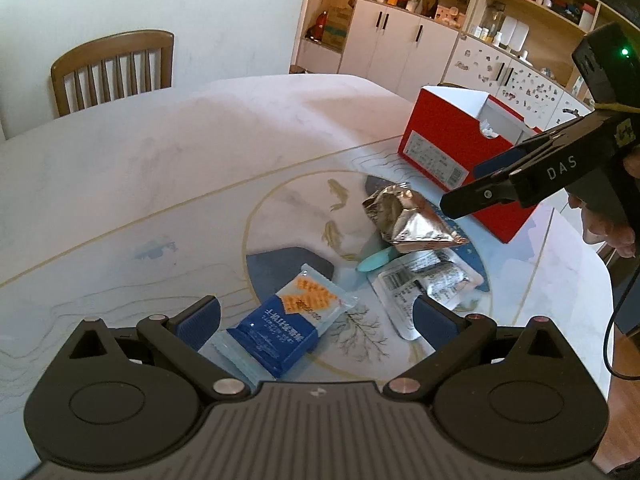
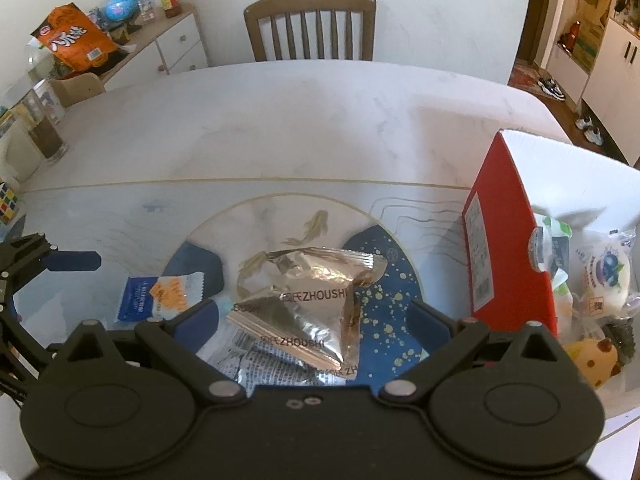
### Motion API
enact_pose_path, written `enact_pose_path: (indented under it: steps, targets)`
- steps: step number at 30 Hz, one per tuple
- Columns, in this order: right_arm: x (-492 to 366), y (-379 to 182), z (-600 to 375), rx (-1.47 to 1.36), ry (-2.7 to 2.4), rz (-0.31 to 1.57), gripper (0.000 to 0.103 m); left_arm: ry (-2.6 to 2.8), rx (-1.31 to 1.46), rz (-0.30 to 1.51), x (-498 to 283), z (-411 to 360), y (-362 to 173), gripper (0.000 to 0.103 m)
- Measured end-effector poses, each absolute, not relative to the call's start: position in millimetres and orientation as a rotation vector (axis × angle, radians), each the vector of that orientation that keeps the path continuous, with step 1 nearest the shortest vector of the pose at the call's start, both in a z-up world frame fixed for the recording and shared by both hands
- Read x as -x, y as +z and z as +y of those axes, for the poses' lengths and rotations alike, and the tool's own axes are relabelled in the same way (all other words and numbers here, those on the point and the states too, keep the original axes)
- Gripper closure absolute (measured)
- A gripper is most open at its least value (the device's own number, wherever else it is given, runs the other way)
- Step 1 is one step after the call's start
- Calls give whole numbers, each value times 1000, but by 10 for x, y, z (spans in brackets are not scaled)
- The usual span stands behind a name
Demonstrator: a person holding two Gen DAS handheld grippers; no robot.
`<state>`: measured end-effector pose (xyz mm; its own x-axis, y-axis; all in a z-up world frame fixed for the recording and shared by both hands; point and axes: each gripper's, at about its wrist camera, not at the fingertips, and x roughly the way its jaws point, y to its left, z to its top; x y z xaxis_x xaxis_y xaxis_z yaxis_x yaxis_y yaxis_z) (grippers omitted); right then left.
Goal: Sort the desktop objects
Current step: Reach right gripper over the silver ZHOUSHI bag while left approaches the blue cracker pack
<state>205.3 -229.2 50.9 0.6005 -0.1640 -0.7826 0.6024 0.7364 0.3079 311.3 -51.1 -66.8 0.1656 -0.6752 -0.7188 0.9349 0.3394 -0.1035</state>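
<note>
A blue and orange snack packet (image 1: 288,328) lies on the table mat between the fingers of my open left gripper (image 1: 316,320), which hovers just over it. A crumpled silver foil pouch (image 2: 304,308) rests partly on a clear printed packet (image 2: 264,360). My right gripper (image 2: 316,320) is open, with its fingers either side of the pouch in its own view. From the left wrist view the right gripper (image 1: 464,188) hangs above the pouch (image 1: 408,216), not touching it. The open red box (image 2: 508,240) at the right holds several wrapped snacks.
A teal object (image 1: 374,262) pokes out under the pouch. A wooden chair (image 2: 310,28) stands at the table's far side. A glass of dark drink (image 2: 44,132) and a puzzle cube (image 2: 8,204) sit at the left edge. Cupboards (image 1: 400,48) line the room.
</note>
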Motion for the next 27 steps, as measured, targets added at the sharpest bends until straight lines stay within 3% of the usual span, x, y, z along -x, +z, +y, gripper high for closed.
enact_pose_path:
  steps: [23, 27]
  targets:
    - [-2442, 134, -2530, -635, -520, 873, 3, -1240, -520, 716, -3202, -765, -980, 1]
    - [-2477, 78, -2535, -647, -510, 889, 3, -1239, -541, 704, -3201, -790, -990, 8]
